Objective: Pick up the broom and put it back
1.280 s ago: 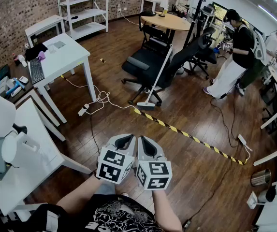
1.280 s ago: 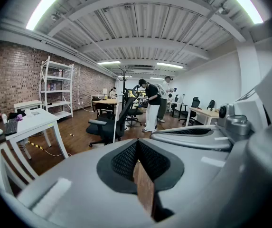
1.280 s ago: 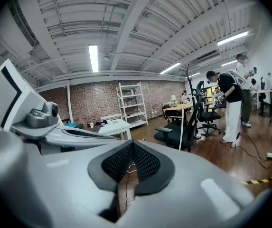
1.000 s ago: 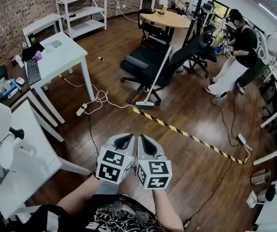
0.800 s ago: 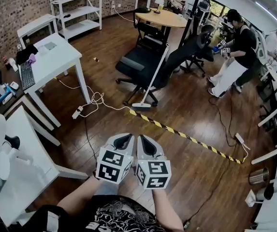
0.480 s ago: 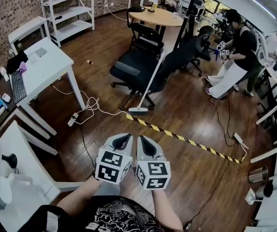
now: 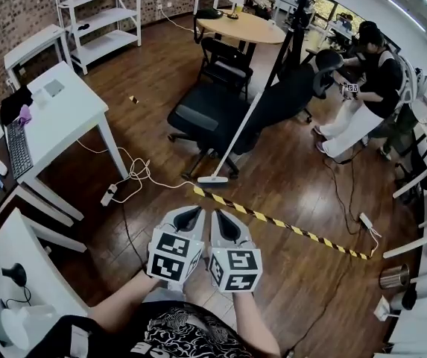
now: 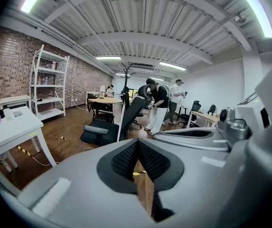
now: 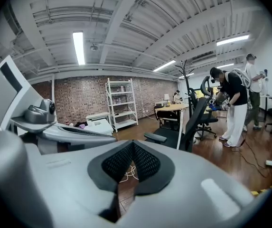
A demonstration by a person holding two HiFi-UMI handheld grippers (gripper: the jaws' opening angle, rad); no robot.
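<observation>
**Closed grippers face a broom propped on an office chair**

The broom [image 7: 235, 136] leans its white handle against a black office chair [image 7: 206, 114], with its head on the wood floor just beyond a yellow-and-black tape line [image 7: 273, 221], well ahead of both tools. The left gripper [image 7: 191, 215] and right gripper [image 7: 224, 216] are held side by side, each with its pads pressed together on nothing (one must open before it can take anything). The reach would likely go best head-on, stepping over the tape and clear of the floor cable [image 7: 135, 174]. One set of jaws should then spread and clamp the handle near mid-length. How firmly the handle rests on the backrest is hard to judge from here, so it is best drawn away gently.
</observation>
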